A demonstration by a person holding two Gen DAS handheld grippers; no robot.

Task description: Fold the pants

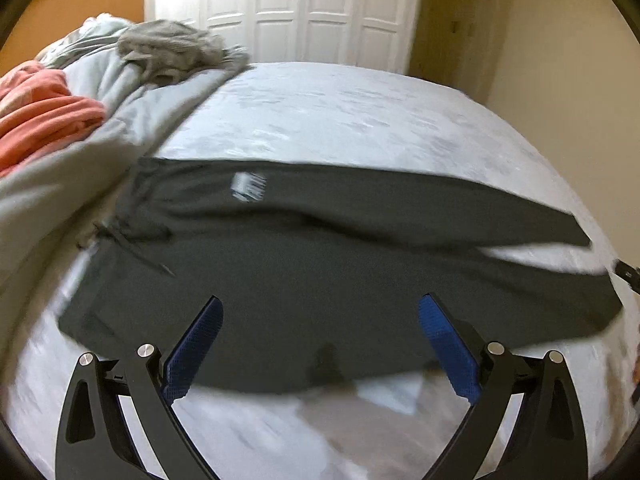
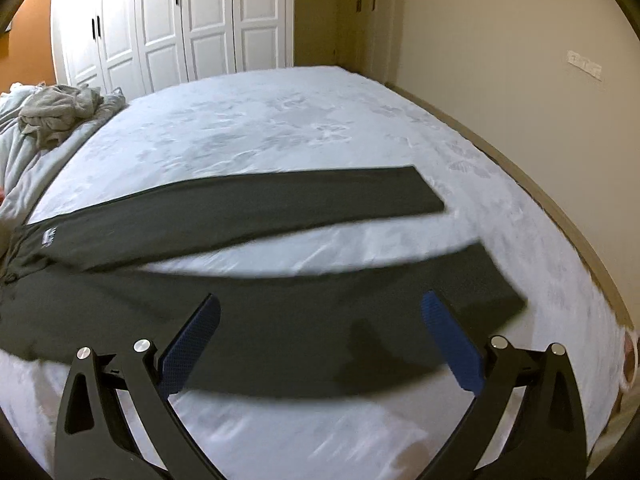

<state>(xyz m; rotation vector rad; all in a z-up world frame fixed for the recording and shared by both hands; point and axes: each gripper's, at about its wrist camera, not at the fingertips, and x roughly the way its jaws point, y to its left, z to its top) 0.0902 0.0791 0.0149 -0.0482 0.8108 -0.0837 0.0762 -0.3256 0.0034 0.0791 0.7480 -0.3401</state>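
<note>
Dark grey pants (image 1: 340, 264) (image 2: 248, 308) lie flat and unfolded, 2 legs spread apart in a narrow V, waistband with loose drawstring (image 1: 132, 240) at the left, small white logo (image 1: 249, 186) near it.

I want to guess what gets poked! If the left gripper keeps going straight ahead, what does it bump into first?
Most likely the dark pants spread on the bed: the open left gripper points straight at them, though depth is hard to judge.

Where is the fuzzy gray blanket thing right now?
The gray blanket sits bunched on the pale duvet at the bed's far left, before the white wardrobe, with pink bedding nearby.
</note>
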